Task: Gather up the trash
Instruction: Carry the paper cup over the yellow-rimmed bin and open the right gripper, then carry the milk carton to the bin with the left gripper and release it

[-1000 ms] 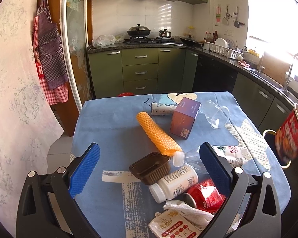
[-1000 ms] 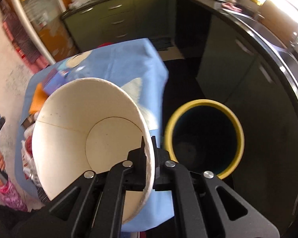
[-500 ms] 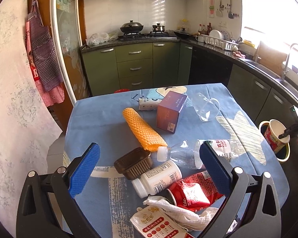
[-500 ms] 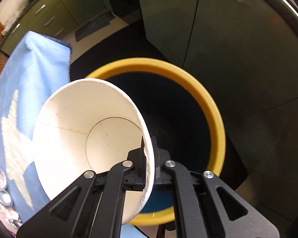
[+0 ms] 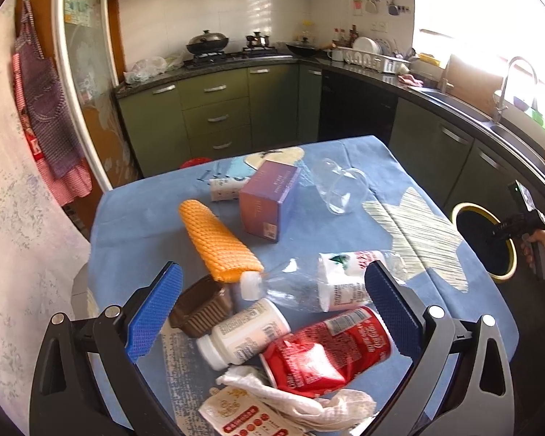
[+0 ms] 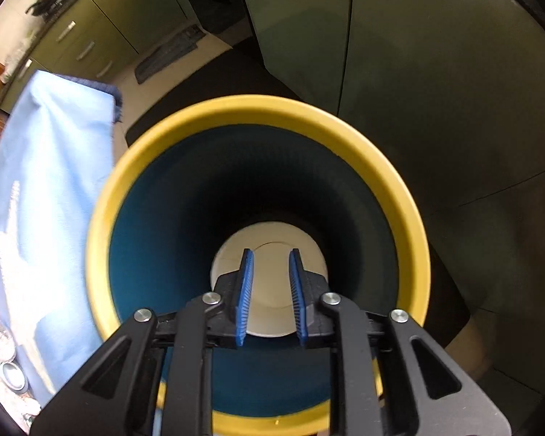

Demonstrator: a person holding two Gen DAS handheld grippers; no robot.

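Observation:
My right gripper (image 6: 270, 265) is open and empty, right above the yellow-rimmed bin (image 6: 156, 145). A white paper cup (image 6: 270, 250) lies at the bin's bottom. In the left wrist view the bin (image 5: 505, 274) stands on the floor right of the table, with the right gripper (image 5: 499, 229) over it. My left gripper (image 5: 272, 296) is open and empty above the trash on the blue tablecloth (image 5: 134, 225): a red can (image 5: 330, 348), white pill bottle (image 5: 243, 332), clear plastic bottle (image 5: 323, 285), brown tray (image 5: 201, 310), orange foam sleeve (image 5: 218, 241), purple box (image 5: 269, 200).
A clear glass jug (image 5: 339, 189) and a small white cup (image 5: 223, 189) lie at the table's far side. A crumpled tissue (image 5: 301, 403) and a printed packet (image 5: 243, 418) lie at the near edge. Green cabinets (image 5: 218, 116) and a sink counter (image 5: 465, 109) surround the table.
My right gripper carried the paper cup from beside the table to over the bin, opened, and the cup dropped to the bin's bottom. My left gripper drifted slightly over the table, still open.

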